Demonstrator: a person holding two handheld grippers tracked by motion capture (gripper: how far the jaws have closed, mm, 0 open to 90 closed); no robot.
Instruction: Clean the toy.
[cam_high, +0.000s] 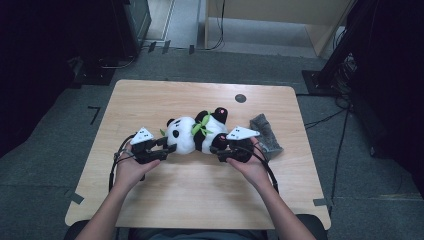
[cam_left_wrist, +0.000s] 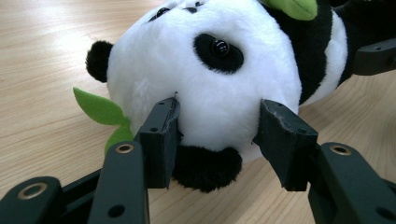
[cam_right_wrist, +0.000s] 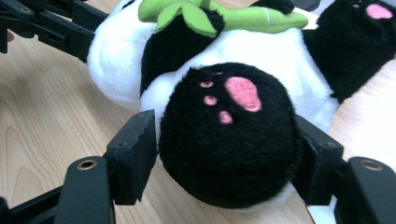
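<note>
One desk (cam_high: 200, 195), one panda plush (cam_high: 192, 134) lying on its side mid-desk, one grey cloth (cam_high: 266, 134) just right of it, two claws. Left claw (cam_left_wrist: 217, 128) pinched the plush's white head, pads dug into the fur. Right claw (cam_right_wrist: 224, 154) bracketed a black foot with a pink paw print; contact looked light, grip uncertain. Risks, as judged: the foot could slip out on a lift, since the stuffing compresses; the head could squirm free; uneven pull would twist the plush.
</note>
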